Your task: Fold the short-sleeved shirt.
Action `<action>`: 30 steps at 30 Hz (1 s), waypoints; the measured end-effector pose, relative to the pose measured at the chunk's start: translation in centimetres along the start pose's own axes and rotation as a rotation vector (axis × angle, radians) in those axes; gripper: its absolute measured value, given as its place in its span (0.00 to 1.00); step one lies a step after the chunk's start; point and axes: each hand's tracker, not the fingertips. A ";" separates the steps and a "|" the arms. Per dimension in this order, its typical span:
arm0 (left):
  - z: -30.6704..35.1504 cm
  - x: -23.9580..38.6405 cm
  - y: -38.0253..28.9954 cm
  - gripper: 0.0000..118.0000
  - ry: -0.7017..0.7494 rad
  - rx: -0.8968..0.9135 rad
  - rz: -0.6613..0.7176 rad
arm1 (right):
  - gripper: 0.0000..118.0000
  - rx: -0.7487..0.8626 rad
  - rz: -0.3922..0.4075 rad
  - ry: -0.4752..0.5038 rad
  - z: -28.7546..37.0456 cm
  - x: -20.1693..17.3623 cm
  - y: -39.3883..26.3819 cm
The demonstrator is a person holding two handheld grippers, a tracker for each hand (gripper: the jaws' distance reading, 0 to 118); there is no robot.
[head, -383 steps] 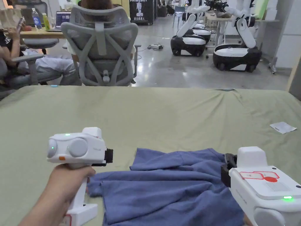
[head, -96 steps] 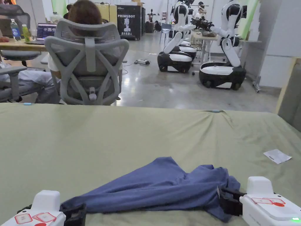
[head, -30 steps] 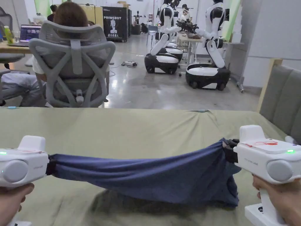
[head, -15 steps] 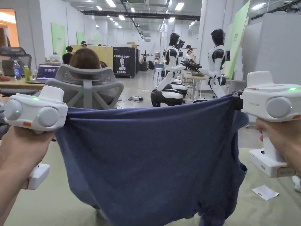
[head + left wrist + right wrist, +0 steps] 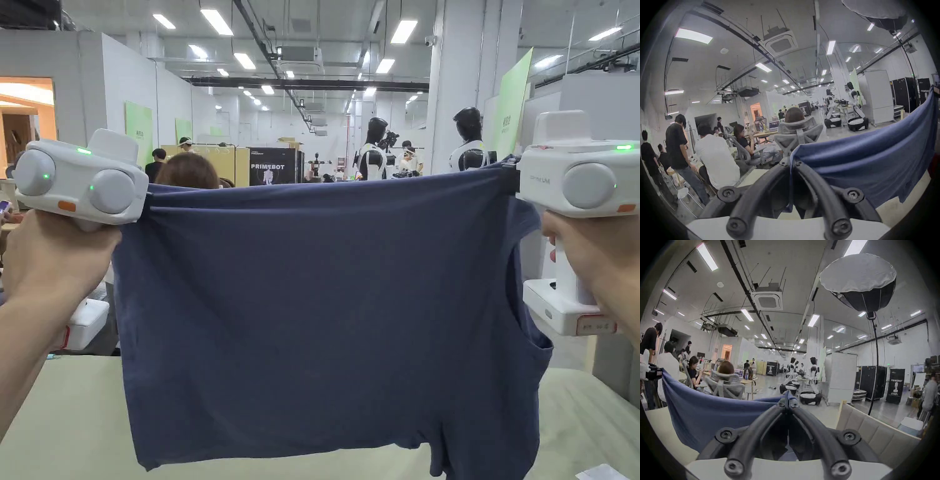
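Blue shirt (image 5: 319, 312) hanging spread in air above table (image 5: 56, 425). Left gripper (image 5: 791, 164) and right gripper (image 5: 787, 400) each clenching top corner. Step: shaking out flat. Next, likely: lowering evenly onto table, keeping edge taut.

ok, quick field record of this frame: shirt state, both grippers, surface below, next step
shirt: blue short-sleeved shirt held up in the air, spread wide, hanging from its top edge
left gripper: left gripper shut on one top corner of the cloth
right gripper: right gripper shut on the other top corner
edge between grippers: nearly taut, slight sag
surface below: green table cover; the shirt's lower edge hangs just above or at it, cannot tell
next step (guess): lower the shirt flat onto the cover, then fold
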 end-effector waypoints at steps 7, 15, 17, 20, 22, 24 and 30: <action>-3.8 3.8 -8.7 0.00 -0.053 -0.153 -0.030 | 0.00 -0.136 -0.004 -0.004 -2.1 -0.1 -10.4; -4.3 6.1 -16.0 0.00 -0.101 -0.245 -0.009 | 0.00 -0.236 -0.013 -0.009 -1.6 0.8 -17.5; -3.5 6.2 -16.2 0.00 -0.108 -0.249 -0.018 | 0.00 -0.242 -0.010 -0.008 -1.0 1.0 -17.8; -1.4 5.9 -16.5 0.00 -0.122 -0.245 -0.029 | 0.00 -0.247 -0.005 -0.006 1.0 1.3 -18.1; 0.5 5.5 -16.9 0.00 -0.137 -0.240 -0.027 | 0.00 -0.248 -0.001 -0.004 2.7 1.9 -18.5; 3.0 4.8 -17.8 0.00 -0.154 -0.244 -0.033 | 0.00 -0.250 -0.007 0.001 5.5 2.4 -19.1; 12.3 2.9 -23.5 0.00 -0.228 -0.287 -0.047 | 0.00 -0.306 -0.003 0.041 16.0 2.9 -23.8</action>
